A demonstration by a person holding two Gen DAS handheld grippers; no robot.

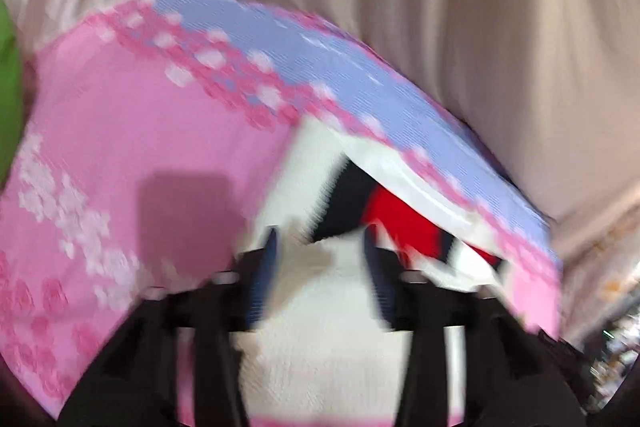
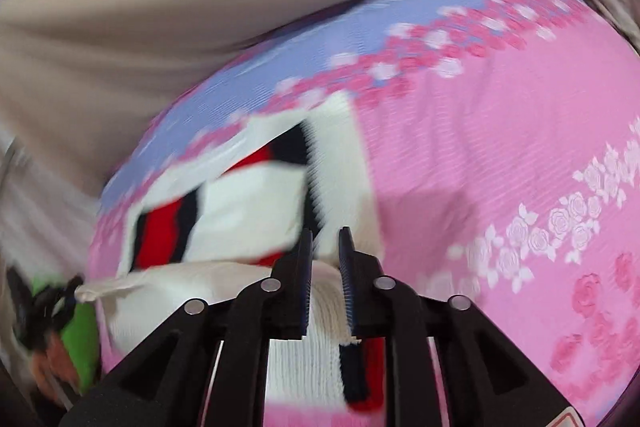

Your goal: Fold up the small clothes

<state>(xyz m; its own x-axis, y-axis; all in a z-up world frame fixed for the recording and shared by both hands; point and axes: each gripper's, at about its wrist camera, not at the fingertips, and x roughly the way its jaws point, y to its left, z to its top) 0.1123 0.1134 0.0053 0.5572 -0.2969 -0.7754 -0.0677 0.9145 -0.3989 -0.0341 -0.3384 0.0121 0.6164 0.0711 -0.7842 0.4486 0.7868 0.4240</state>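
On the pink flowered sheet [image 2: 500, 147] lies a white knit garment [image 2: 248, 203]; the right gripper [image 2: 325, 239] pinches its fabric, the left gripper [image 1: 320, 239] stands open over it.

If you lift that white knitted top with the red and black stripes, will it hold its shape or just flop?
Probably flop: the white knitted top already lies creased and doubled over on the pink flowered cloth. Its ribbed knit looks soft and likely light. The right gripper, jaws narrowly apart with knit between them, would likely leave the rest hanging.

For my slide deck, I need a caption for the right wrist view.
Right gripper fingers pinch a white knit garment with red and black stripes on a pink floral sheet.
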